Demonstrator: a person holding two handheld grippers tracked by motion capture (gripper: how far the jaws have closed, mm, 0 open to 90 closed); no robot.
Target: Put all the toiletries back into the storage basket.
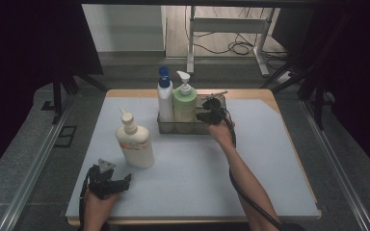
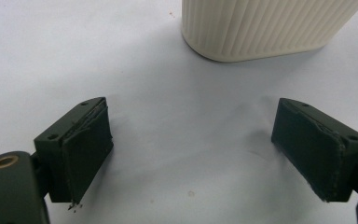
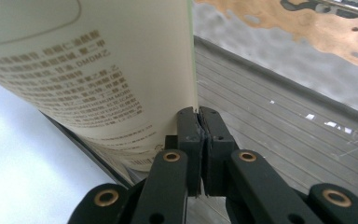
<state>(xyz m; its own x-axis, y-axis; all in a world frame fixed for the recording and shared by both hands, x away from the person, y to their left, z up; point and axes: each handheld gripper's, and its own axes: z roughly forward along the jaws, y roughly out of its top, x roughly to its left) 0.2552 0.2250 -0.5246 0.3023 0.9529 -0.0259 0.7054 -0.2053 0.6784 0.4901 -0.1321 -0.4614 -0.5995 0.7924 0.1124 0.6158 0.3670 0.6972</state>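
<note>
Right gripper (image 1: 211,109) pressed together beside the green bottle (image 1: 185,103) in the basket (image 1: 166,126); left gripper (image 1: 107,180) spread above the tabletop (image 1: 197,168).

Green pump bottle (image 1: 184,103), upright in clear bin (image 1: 164,126), beside blue-capped bottle (image 1: 165,98).

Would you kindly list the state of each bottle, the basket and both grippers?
Cream bottle: upright on the table, free.
Blue-capped bottle: upright in the basket.
Green bottle: upright in the basket.
Basket: on the table, upright.
Left gripper: open, empty.
Right gripper: shut, beside the green bottle.
</note>
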